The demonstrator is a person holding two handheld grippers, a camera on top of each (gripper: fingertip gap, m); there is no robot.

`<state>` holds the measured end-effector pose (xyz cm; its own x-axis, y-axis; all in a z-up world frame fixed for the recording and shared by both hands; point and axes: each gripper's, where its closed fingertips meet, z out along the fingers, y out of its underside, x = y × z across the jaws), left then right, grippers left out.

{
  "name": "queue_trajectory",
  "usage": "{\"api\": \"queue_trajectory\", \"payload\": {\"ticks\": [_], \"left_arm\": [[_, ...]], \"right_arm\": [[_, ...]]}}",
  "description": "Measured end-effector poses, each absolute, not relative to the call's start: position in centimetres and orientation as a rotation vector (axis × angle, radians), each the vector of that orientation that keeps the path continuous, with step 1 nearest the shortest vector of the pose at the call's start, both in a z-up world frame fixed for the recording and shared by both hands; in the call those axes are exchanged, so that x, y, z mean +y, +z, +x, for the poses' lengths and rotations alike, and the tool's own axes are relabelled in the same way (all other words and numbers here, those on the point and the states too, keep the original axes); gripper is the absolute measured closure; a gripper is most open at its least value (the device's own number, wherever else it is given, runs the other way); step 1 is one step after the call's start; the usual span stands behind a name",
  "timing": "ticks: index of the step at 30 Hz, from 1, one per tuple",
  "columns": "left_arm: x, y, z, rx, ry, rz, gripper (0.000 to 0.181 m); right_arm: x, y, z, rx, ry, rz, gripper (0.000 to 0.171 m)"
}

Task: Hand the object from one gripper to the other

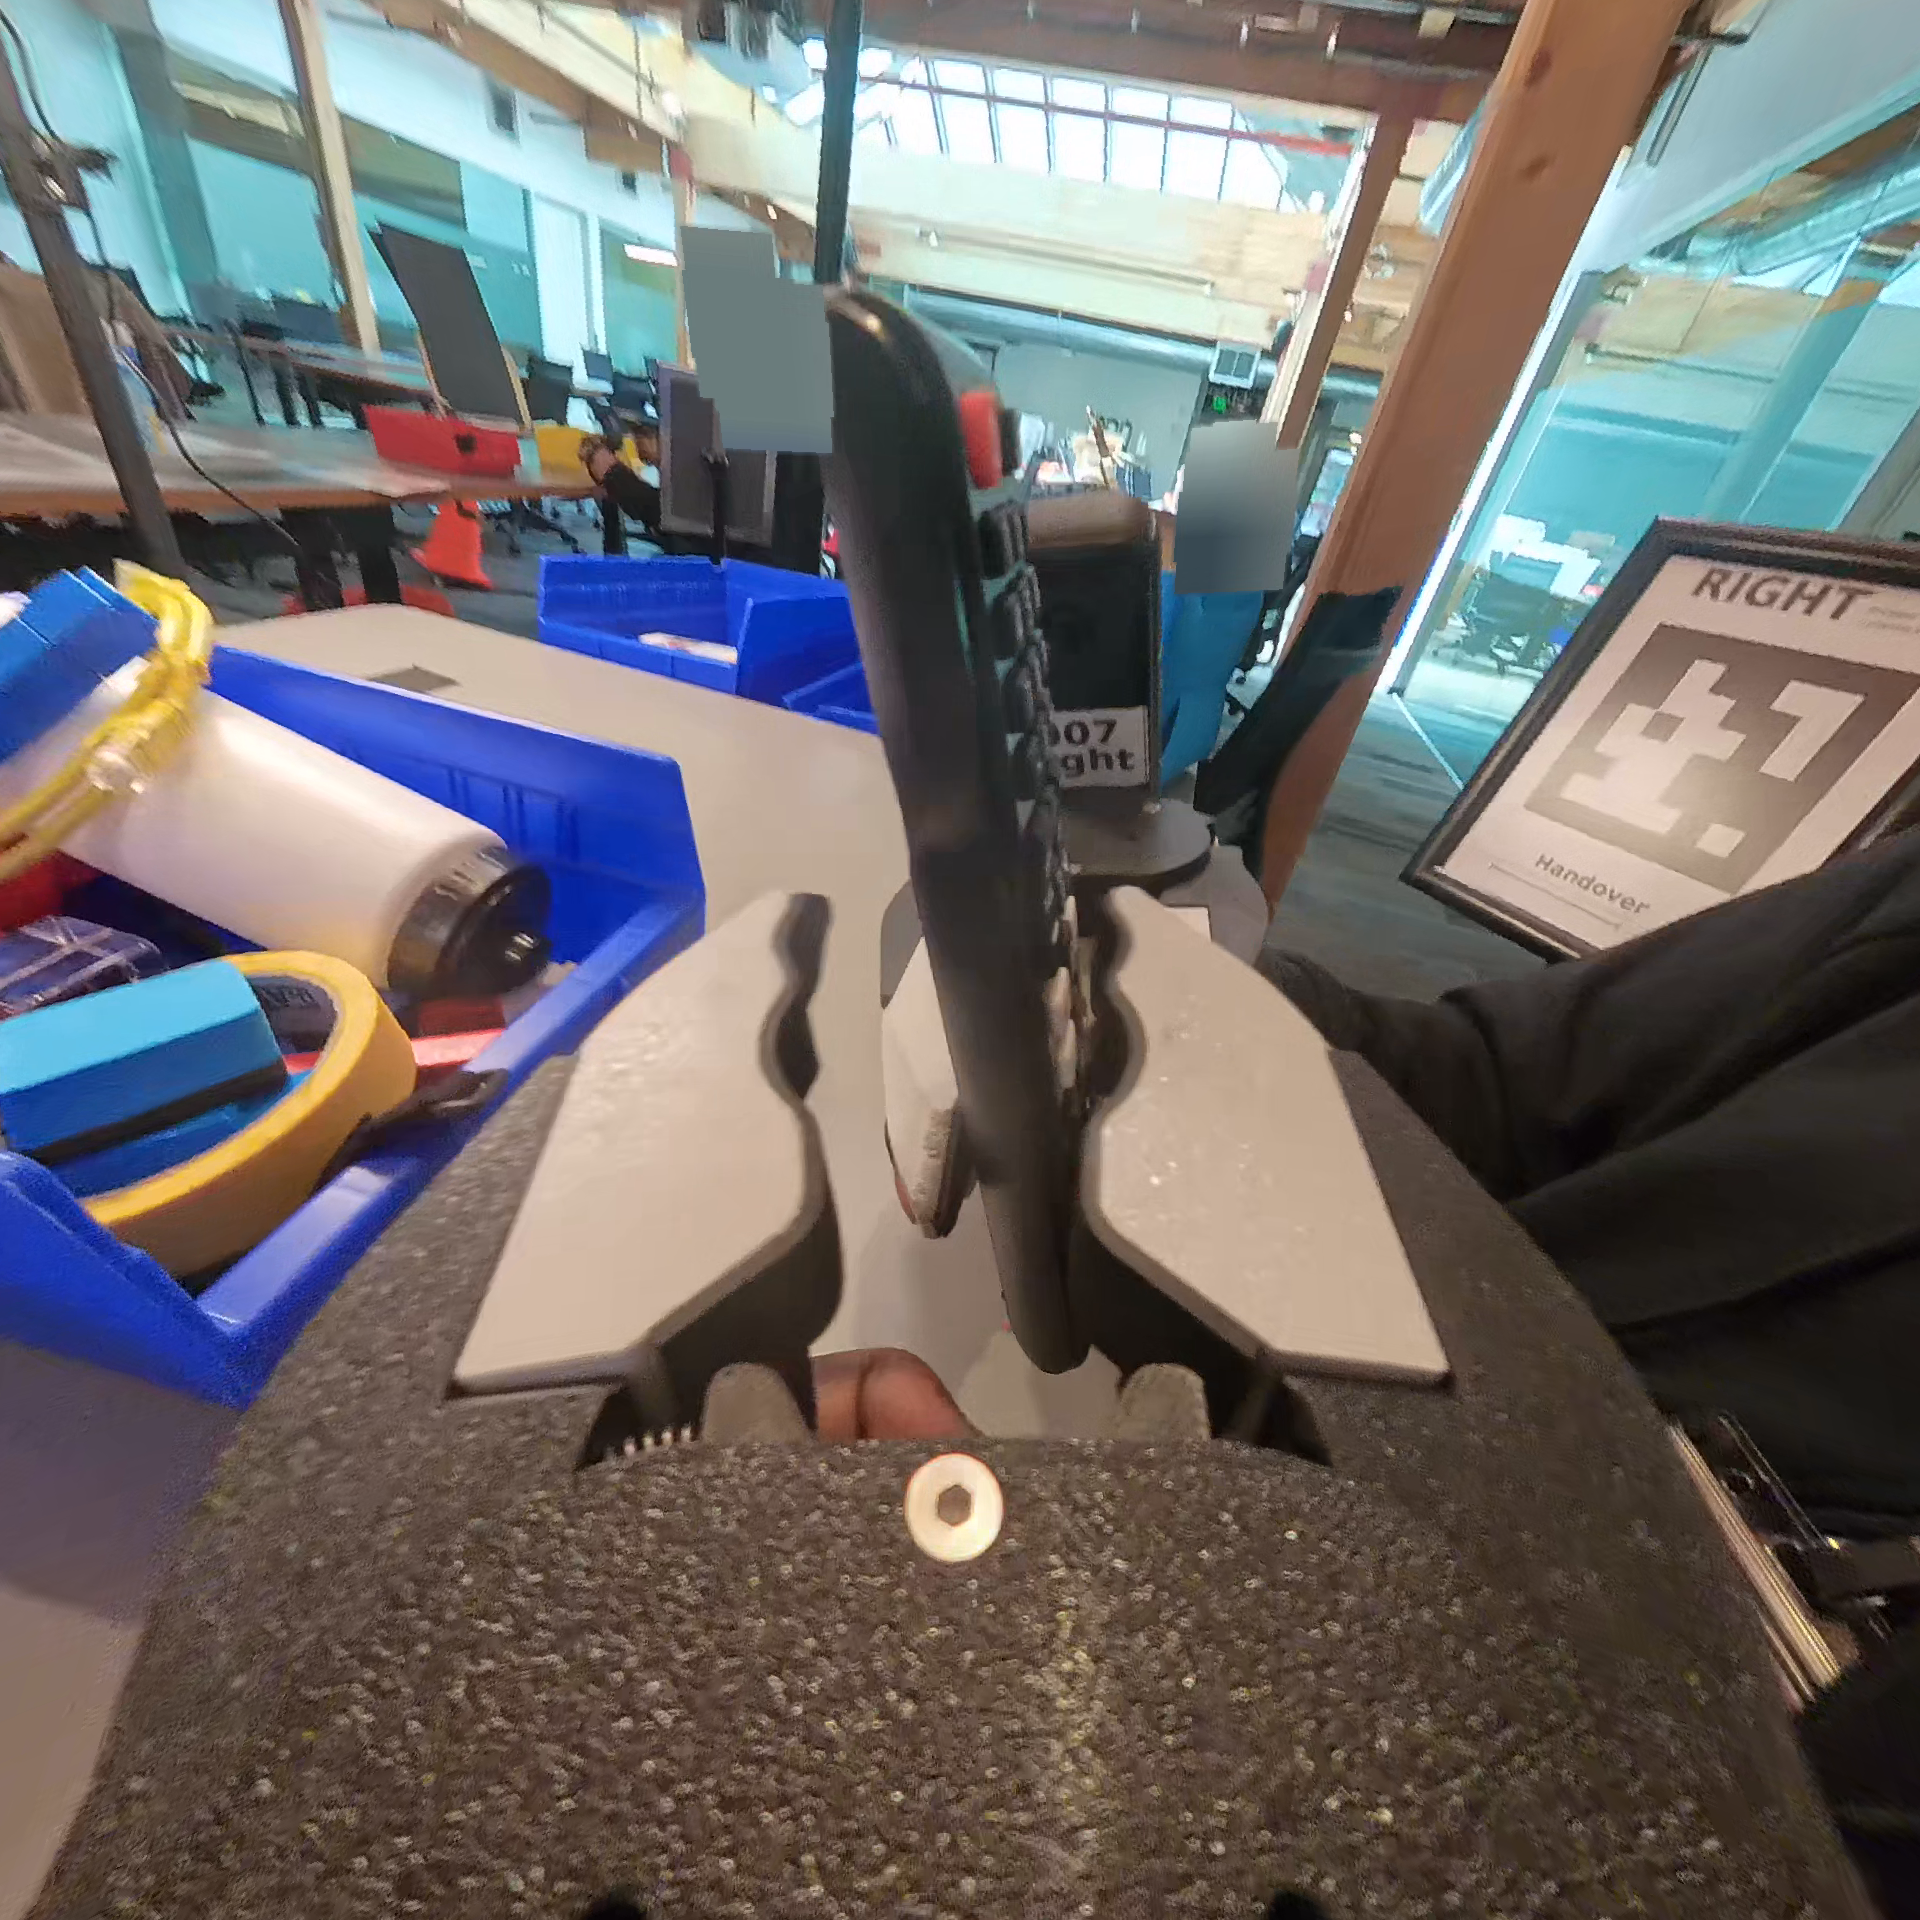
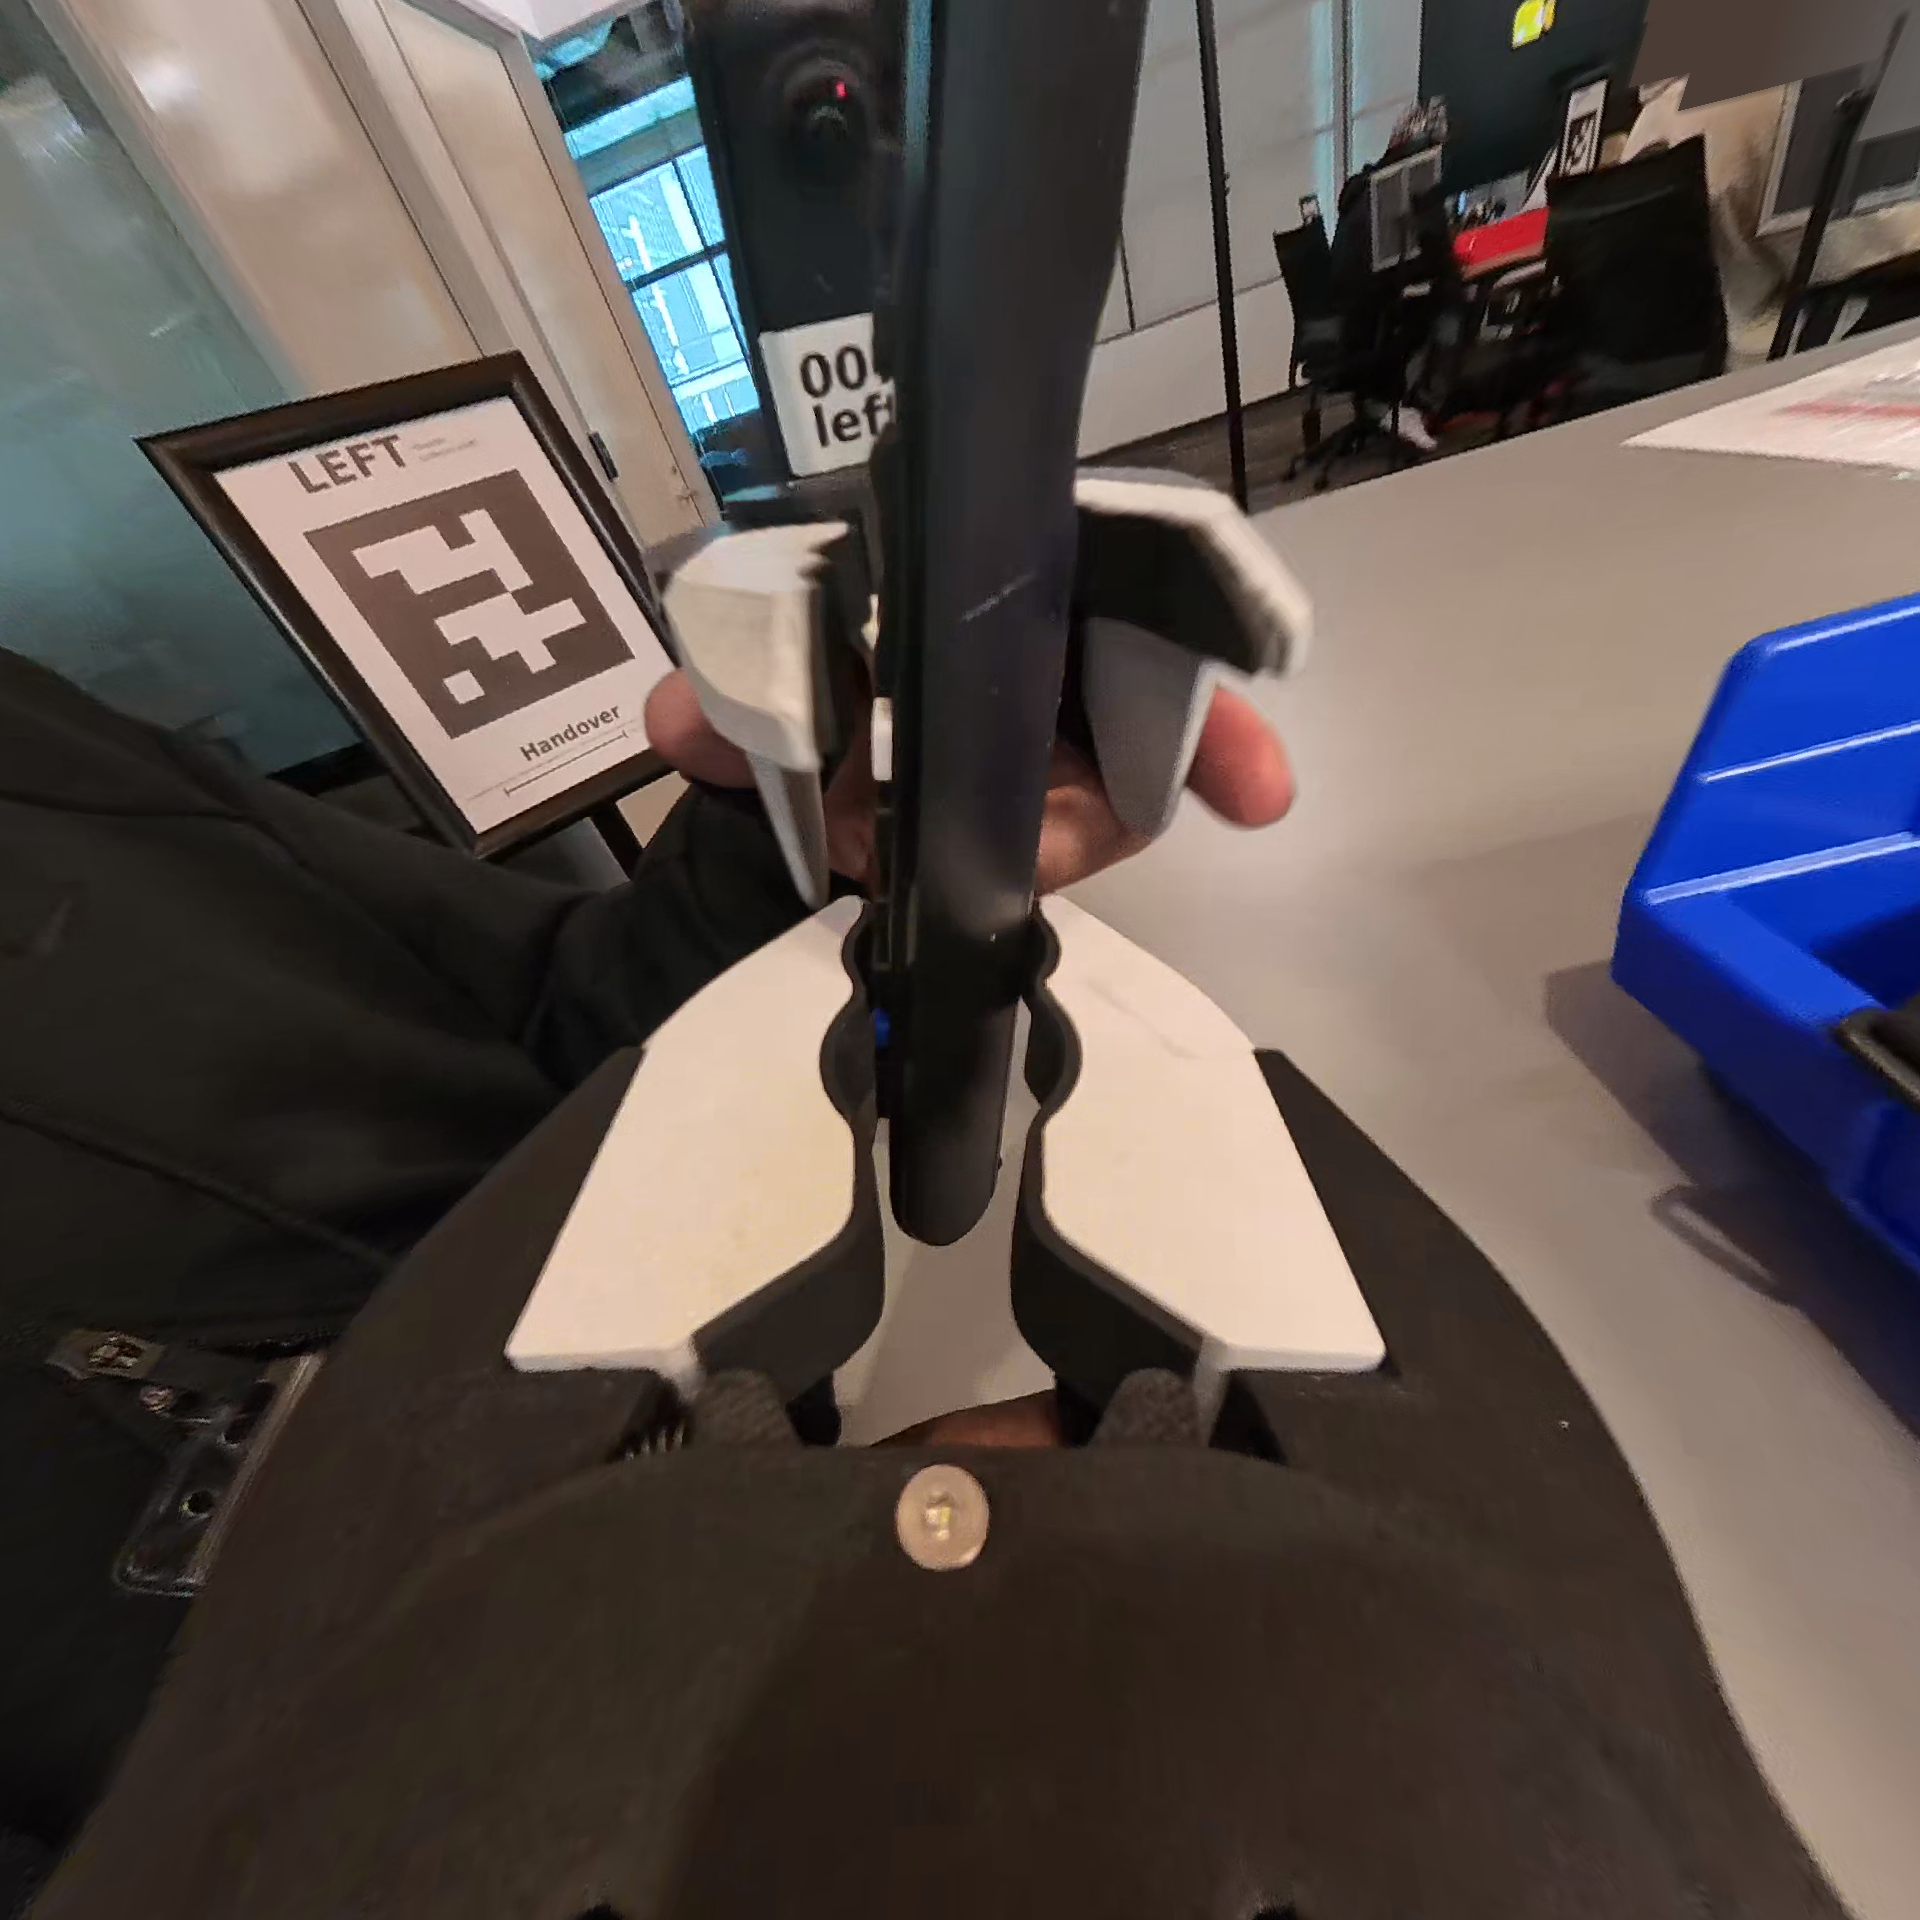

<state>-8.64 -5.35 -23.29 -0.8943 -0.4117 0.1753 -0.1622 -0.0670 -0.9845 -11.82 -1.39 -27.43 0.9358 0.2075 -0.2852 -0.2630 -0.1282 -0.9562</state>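
Black speckled claw (image 1: 951,1049) bodies, pale grey fingers (image 1: 665,1132), black sleeve (image 1: 1662,1091).

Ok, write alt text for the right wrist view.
The right gripper is shut on the lower end of a black remote control held upright over a grey table. Beyond it the left gripper brackets the remote, jaws apart. A blue bin sits at right.

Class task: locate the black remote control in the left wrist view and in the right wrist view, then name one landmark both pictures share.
Left wrist view: the remote control stands upright at centre, buttons facing right, between the left claw's open fingers.
Right wrist view: the remote control rises up the centre, its lower end clamped in the right claw.
Shared landmark: the grey table.
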Motion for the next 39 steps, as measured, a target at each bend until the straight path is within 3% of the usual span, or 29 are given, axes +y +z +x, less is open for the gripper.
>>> {"api": "queue_trajectory", "payload": {"ticks": [2, 7, 11, 17, 27, 31, 39], "left_arm": [[-5.6, -23.8, -9.0, 2.058, -2.081, -0.616, 0.152], [-4.9, -23.7, -7.0, 1.944, -2.096, -0.801, 0.154], [-3.8, -23.4, -5.8, 1.838, -2.133, -0.949, 0.155], [-1.9, -22.3, -4.8, 1.650, -2.228, -1.114, 0.154], [-1.4, -20.8, -5.5, 1.460, -2.610, -1.319, 0.155], [-3.5, -21.7, -5.8, 1.509, -2.710, -1.405, 0.155], [-4.4, -22.7, -5.5, 1.583, -2.557, -1.369, 0.154]], "right_arm": [[-1.2, -27.9, -11.6, 0.063, 0.400, -1.678, 0.146], [-1.3, -27.9, -9.0, 0.108, 0.133, -1.690, 0.138], [-1.9, -26.0, -6.9, 0.035, -0.366, -1.623, 0.118], [-2.7, -24.2, -8.8, -0.446, -1.184, -1.441, 0.113], [-1.3, -26.0, -8.5, -0.698, -1.696, -1.379, 0.100], [-1.9, -24.5, -7.9, -0.626, -1.836, -1.301, 0.112], [-2.5, -24.5, -6.4, -0.581, -1.936, -1.348, 0.118]]}}
